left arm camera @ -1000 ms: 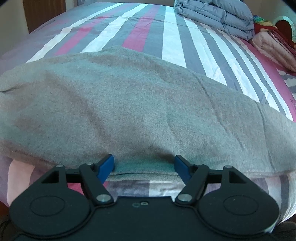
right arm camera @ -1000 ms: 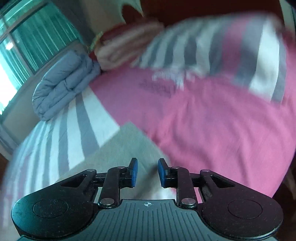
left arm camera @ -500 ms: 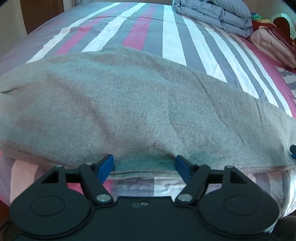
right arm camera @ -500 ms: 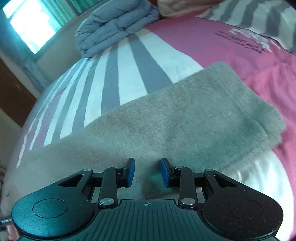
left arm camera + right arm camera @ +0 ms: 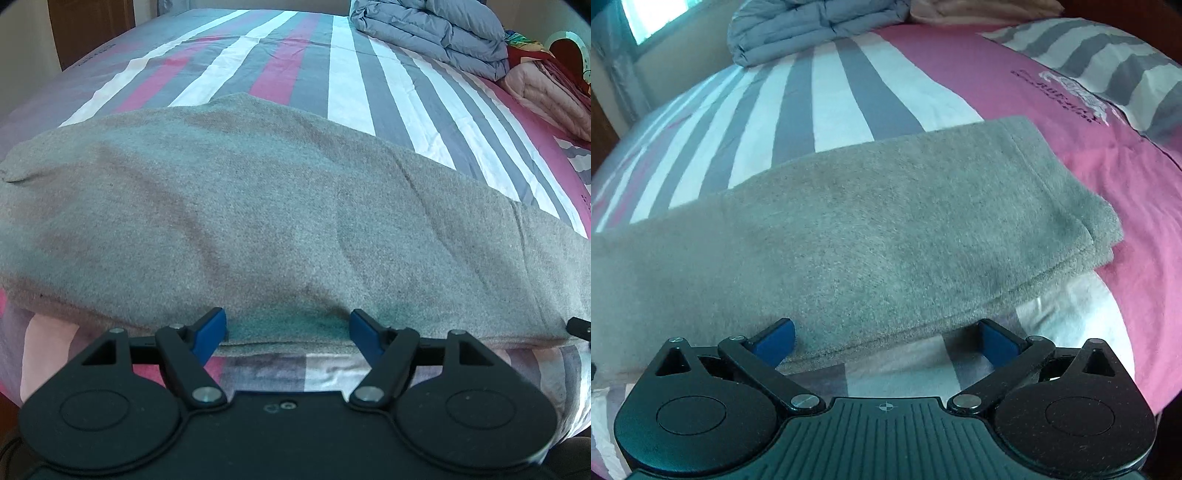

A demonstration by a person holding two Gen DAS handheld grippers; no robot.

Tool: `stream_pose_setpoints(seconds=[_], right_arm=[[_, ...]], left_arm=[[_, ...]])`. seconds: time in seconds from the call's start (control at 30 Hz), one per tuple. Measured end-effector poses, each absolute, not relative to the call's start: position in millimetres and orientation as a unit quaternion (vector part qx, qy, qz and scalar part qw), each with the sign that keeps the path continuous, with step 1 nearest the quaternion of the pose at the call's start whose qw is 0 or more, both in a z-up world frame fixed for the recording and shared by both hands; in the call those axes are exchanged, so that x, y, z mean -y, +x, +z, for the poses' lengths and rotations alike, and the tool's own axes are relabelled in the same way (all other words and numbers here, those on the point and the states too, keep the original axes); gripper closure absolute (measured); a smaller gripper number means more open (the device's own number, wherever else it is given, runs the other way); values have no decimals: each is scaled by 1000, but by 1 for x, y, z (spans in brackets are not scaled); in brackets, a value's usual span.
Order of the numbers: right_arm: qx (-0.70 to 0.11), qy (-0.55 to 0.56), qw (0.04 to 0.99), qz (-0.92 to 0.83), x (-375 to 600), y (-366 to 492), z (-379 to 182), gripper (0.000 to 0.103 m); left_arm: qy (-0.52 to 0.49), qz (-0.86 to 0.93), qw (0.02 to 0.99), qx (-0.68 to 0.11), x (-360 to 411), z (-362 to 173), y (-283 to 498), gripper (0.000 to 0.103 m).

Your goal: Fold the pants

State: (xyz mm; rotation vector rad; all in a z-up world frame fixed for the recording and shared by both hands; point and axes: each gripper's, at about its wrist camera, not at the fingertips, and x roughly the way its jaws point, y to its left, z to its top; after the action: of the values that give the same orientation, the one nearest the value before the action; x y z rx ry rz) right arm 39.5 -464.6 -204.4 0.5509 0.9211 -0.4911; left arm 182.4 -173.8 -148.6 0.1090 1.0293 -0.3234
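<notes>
The grey fleece pants (image 5: 280,221) lie flat across the striped bed, doubled lengthwise. In the right wrist view the pants (image 5: 857,236) end at a hemmed edge on the right. My left gripper (image 5: 288,326) is open, its blue fingertips (image 5: 210,326) at the pants' near edge, which lies between them. My right gripper (image 5: 886,338) is open wide, its blue fingertips (image 5: 775,338) on either side of the near edge close to the hemmed end. Neither gripper holds cloth.
The bed (image 5: 343,85) has a grey, white and pink striped sheet. A folded grey-blue duvet (image 5: 428,33) and pink quilts (image 5: 546,96) lie at the far right. A striped pillow (image 5: 1108,62) lies beyond the pants. A wooden door (image 5: 88,29) stands far left.
My right gripper swung from the pink sheet down to the pants' near edge and opened wide. My left gripper stayed open at the edge, nearly still.
</notes>
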Motion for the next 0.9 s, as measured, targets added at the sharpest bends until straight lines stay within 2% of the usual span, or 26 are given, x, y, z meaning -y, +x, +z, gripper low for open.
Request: stream_pose_setpoints(seconds=[0.1,0.23,0.33,0.43,0.5,0.53,0.57,0.77,0.9], right_arm=[[-413,250,845,-230,459,25,-191,0],[-333,234,881,-242,464,-1,-155,0],[-365,266,861,-236,483,-5,-156,0],[-342,334,836,-270,507,-32,-160,3],[-337,414,802,-267,530,-51,-173,47],[-334,452,783,-266,540,-60,-182,90],[-332,478,766,-273,549,-68,-189,100],[-303,507,752,-293,568,-87,-193,100],[-249,563,731,-294,583,-92,-199,99]], left_arm=[[53,-154,857,-490,174,-149,182,37],[53,-155,857,-489,173,-148,182,37],[51,-154,857,-488,170,-148,182,34],[53,-157,856,-490,170,-150,183,34],[53,-154,855,-492,171,-150,184,35],[55,-153,855,-492,172,-150,184,35],[58,-153,856,-491,173,-150,184,35],[59,-152,858,-488,173,-151,182,35],[57,-152,857,-489,173,-150,183,35]])
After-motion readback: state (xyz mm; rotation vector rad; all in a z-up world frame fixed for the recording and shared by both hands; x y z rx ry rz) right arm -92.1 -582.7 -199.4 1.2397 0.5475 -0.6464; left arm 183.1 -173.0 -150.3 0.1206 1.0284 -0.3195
